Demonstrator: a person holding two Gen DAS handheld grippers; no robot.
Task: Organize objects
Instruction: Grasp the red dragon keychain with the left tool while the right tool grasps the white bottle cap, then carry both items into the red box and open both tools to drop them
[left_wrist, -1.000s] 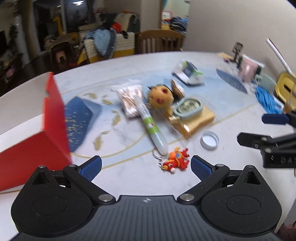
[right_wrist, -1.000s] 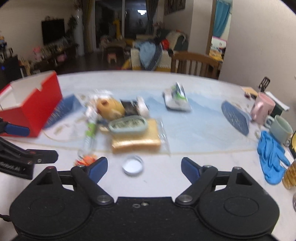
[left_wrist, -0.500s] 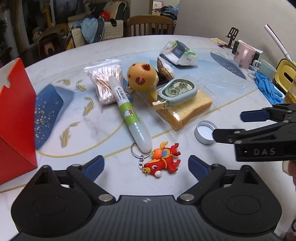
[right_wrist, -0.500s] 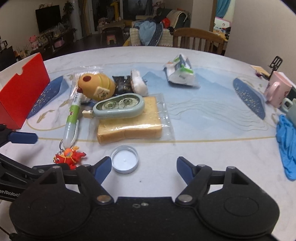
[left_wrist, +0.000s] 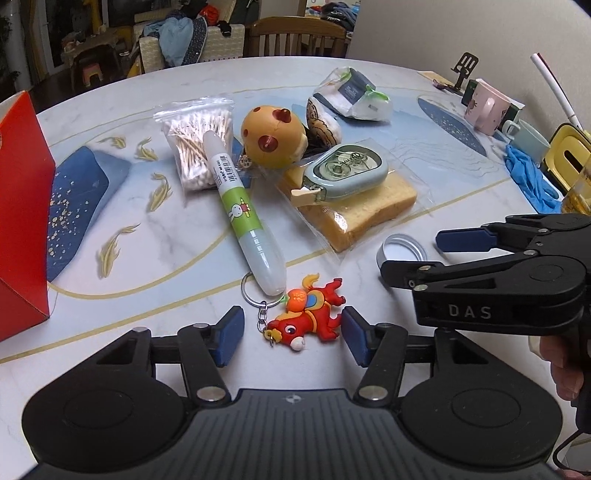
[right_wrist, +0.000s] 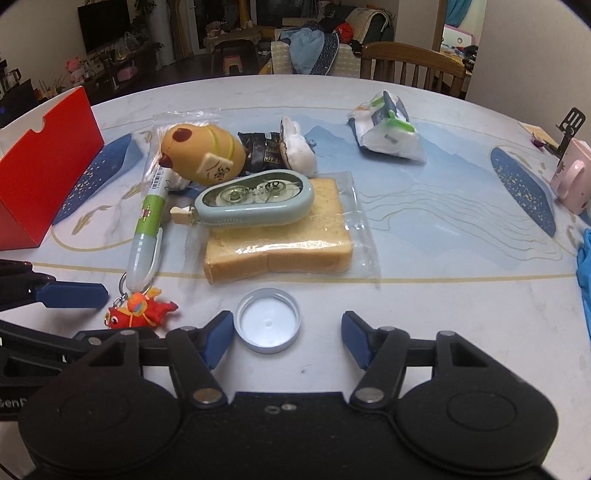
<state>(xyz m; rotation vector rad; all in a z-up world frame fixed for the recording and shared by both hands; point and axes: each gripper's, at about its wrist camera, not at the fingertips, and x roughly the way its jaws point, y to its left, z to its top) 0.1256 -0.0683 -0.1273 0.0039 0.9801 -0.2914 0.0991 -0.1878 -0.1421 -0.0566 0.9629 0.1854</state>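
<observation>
A red horse keychain (left_wrist: 308, 314) lies on the table between the open fingers of my left gripper (left_wrist: 291, 338); it also shows in the right wrist view (right_wrist: 142, 310). A silver lid (right_wrist: 267, 320) lies between the open fingers of my right gripper (right_wrist: 288, 338). Beyond them lie a green-and-white pen (left_wrist: 242, 210), a bag of cotton swabs (left_wrist: 197, 138), a yellow round toy (left_wrist: 273, 136), a correction tape (left_wrist: 345, 171) on top of bagged bread (left_wrist: 365, 206), and a white packet (left_wrist: 354, 96). A red box (left_wrist: 20, 206) stands at the left.
A pink mug (left_wrist: 487, 107), a green mug (left_wrist: 532, 138), blue gloves (left_wrist: 530, 179) and a yellow holder (left_wrist: 570, 157) stand at the right edge. A wooden chair (left_wrist: 299, 37) stands beyond the far table edge.
Both grippers have moved forward and down toward the table. The keychain now lies between my left fingers and the lid between my right fingers. The jaws stay open.
</observation>
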